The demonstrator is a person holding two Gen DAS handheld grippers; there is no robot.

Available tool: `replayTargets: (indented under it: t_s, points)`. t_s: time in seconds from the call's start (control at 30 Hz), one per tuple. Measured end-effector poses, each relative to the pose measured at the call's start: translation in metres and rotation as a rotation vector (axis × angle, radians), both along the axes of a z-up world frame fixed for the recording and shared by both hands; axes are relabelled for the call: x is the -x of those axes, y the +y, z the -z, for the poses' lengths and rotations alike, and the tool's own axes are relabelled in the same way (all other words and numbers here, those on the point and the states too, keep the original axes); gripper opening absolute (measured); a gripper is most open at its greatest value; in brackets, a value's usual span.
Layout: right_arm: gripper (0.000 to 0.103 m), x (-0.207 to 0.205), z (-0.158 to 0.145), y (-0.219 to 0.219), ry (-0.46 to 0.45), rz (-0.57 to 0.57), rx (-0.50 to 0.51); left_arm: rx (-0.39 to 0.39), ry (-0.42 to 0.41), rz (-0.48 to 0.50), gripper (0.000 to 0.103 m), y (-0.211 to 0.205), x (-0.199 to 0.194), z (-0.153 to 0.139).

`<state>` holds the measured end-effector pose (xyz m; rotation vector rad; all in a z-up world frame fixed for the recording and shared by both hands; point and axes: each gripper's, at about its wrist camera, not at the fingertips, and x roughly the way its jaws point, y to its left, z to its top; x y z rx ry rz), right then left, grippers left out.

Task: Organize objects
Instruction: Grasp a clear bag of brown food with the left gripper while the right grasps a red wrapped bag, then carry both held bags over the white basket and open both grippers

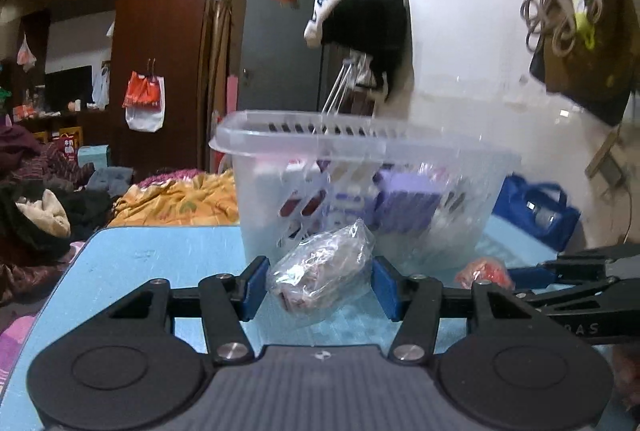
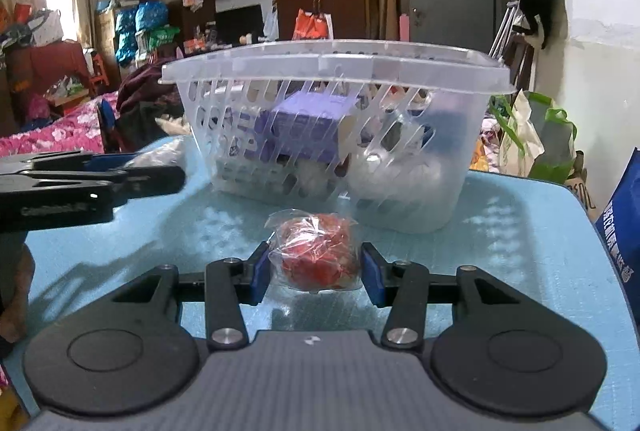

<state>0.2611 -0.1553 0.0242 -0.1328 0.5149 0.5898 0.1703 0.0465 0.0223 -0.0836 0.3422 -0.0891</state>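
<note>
My left gripper (image 1: 320, 285) is shut on a clear plastic packet with pinkish-white contents (image 1: 320, 271), its blue pads pressing both sides, just in front of the basket. My right gripper (image 2: 316, 271) is shut on a clear packet of red pieces (image 2: 316, 255) above the blue table top (image 2: 500, 243). The translucent slotted basket (image 2: 332, 71) stands behind both and holds a purple box (image 2: 308, 123) and other packets. The red packet (image 1: 484, 271) and the right gripper's arm show at the right of the left wrist view. In the right wrist view the left gripper's arm (image 2: 80, 183) crosses at the left.
The blue table (image 1: 160, 263) ends at the left, with a bed heaped with clothes (image 1: 52, 203) beyond it. A blue bag (image 1: 536, 211) sits right of the basket. A white and black cap (image 1: 360, 3) hangs on the wall behind. A hand (image 2: 16, 295) shows at the left edge.
</note>
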Motion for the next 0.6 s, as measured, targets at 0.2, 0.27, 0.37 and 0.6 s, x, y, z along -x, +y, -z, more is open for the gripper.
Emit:
replayTargets:
  t_s: [0.2, 0.27, 0.37, 0.6]
  points:
    - [0.05, 0.004, -0.002, 0.0, -0.033, 0.002, -0.007, 0.016, -0.038, 0.014, 0.059, 0.002, 0.006, -0.003]
    - [0.05, 0.004, -0.003, 0.0, -0.038, -0.001, -0.011, 0.019, -0.049, 0.012, 0.059, 0.003, 0.008, -0.003]
    - [0.05, 0.004, -0.003, -0.001, -0.039, -0.002, -0.018, 0.021, -0.06, 0.015, 0.059, 0.003, 0.01, -0.003]
    - [0.05, 0.005, -0.003, -0.002, -0.042, -0.01, -0.026, 0.023, -0.064, 0.02, 0.059, 0.003, 0.011, -0.003]
